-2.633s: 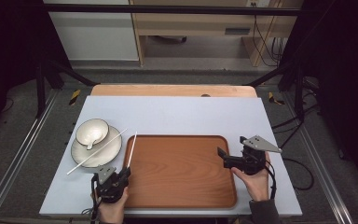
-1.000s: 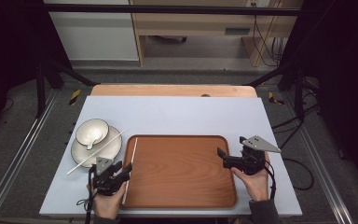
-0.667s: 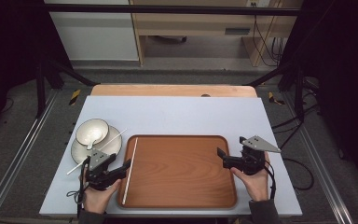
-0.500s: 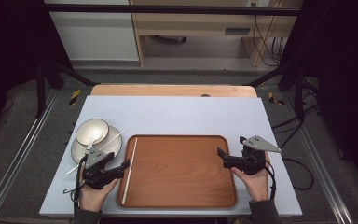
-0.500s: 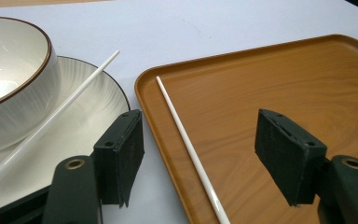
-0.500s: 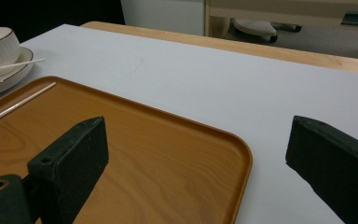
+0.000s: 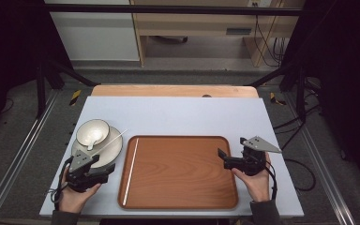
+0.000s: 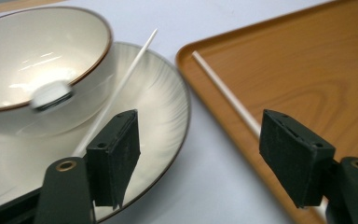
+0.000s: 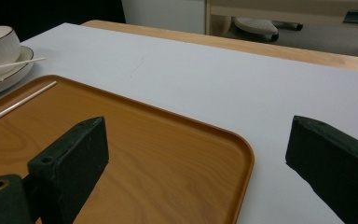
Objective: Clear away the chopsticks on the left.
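Bench: a wide pale bench (image 7: 178, 112) holds everything, so both hands can reach it all.
Tray: a brown wooden tray (image 7: 183, 173) lies flat in the middle, between the 2 hands.
Stick in tray: 1 thin white stick (image 7: 131, 171) lies along the tray's left side, just inside the rim. It looks put there on purpose.
Plate: a pale plate (image 7: 110, 152) sits on the bench just left of the tray, apart from it.
Bowl: a pale bowl (image 7: 93, 131) stands upright on the plate, toward the far left part. Something small and white lies inside it, too blurry to name.
Stick on plate: a 2nd white stick (image 8: 121, 86) leans across the plate, beside the bowl, with its tip poking out past the rim toward the tray.
Left tool: the left tool (image 8: 200, 163) is spread wide and grips nothing. It sits low at the plate's near edge, 1 jaw over the plate and 1 over the tray rim. My guess: it is lining up on the 2nd stick.
Right tool: the right tool (image 9: 205, 168) is also spread wide and grips nothing. It waits at the tray's right rim, perhaps to steady the tray.
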